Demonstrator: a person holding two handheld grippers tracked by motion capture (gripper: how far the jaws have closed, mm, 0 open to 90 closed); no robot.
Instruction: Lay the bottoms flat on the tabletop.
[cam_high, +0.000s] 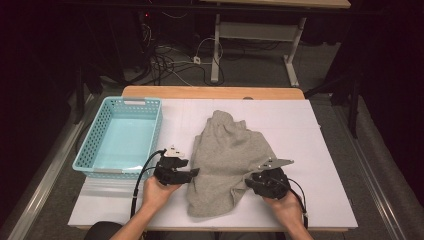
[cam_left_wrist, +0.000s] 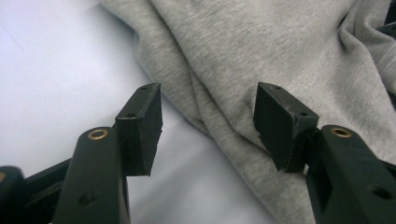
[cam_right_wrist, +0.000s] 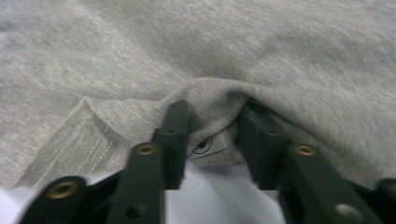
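The right tongs (cam_right_wrist: 210, 135) have a bunched fold of the grey garment (cam_high: 227, 160) pinched between the pads, the jaws standing only partly apart with cloth humped up between them; a small sewn label (cam_right_wrist: 208, 148) peeks out under that fold, carrying a dark drawn mark that is too little exposed to read as any word or brand. The left tongs (cam_left_wrist: 208, 123) stand wide open and grip nothing: in the left gripper view one pad hangs over bare white tabletop (cam_left_wrist: 56, 70) and the other over the garment's edge, with the hem running between them. In the high view the left tongs (cam_high: 192, 173) sit at the garment's 9 o'clock edge and the right tongs (cam_high: 248, 183) at about its 4 o'clock, each held in one of the person's hands. The garment lies crumpled in the middle of the tabletop, its narrower end toward 12 o'clock. At its 9 o'clock, well apart from it, stands a turquoise basket (cam_high: 150, 134), which looks empty. The step in hand appears to be taking hold of the garment at two points for spreading or folding; the next move probably calls for the left tongs to close on the near hem.
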